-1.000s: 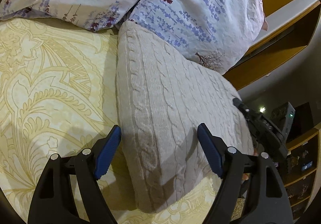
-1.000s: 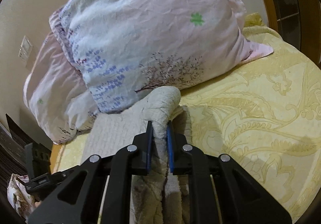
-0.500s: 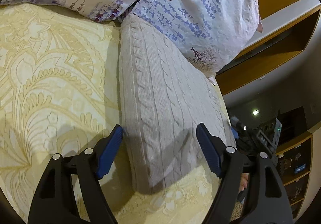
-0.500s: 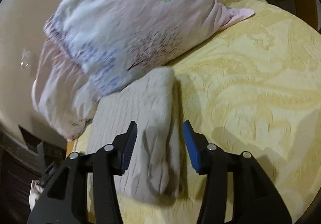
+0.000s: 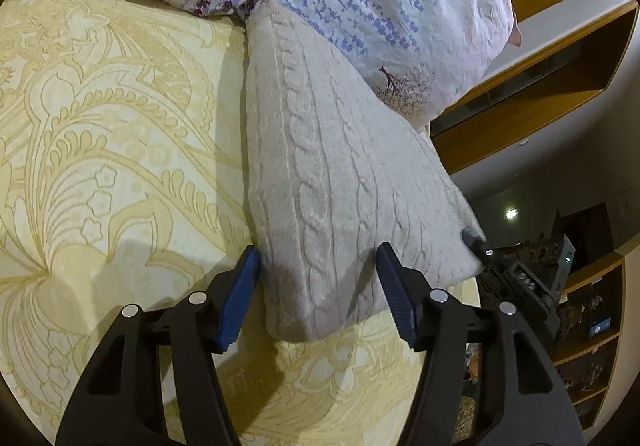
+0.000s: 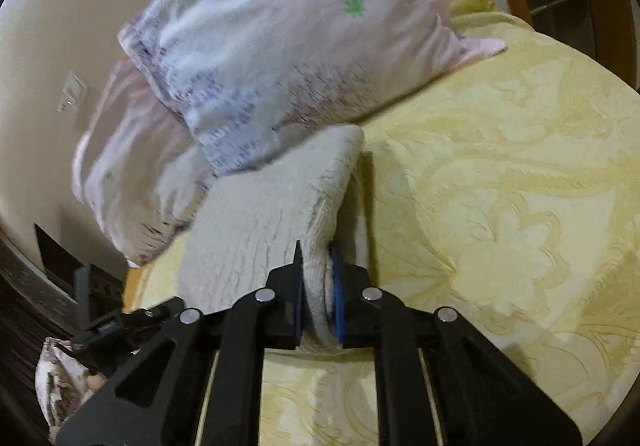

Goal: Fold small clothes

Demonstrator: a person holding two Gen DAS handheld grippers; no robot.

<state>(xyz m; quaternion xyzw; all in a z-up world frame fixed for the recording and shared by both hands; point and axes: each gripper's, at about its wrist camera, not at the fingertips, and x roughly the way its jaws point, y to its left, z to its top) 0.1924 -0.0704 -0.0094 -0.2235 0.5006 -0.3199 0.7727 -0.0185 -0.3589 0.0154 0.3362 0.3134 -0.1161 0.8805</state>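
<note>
Half a second earlier apart, the right gripper (image 6: 318, 298) had closed, probably pinching the cable-knit sweater's (image 5: 336, 174) edge for folding; the left gripper (image 5: 318, 296) waited released.

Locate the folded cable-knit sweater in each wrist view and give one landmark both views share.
Left wrist: the folded cable-knit sweater runs down the centre, its near corner between the open left tongs.
Right wrist: sweater left of centre, its edge pinched in the right tongs.
Shared landmark: the floral pillow lying against the sweater's far end.
</note>
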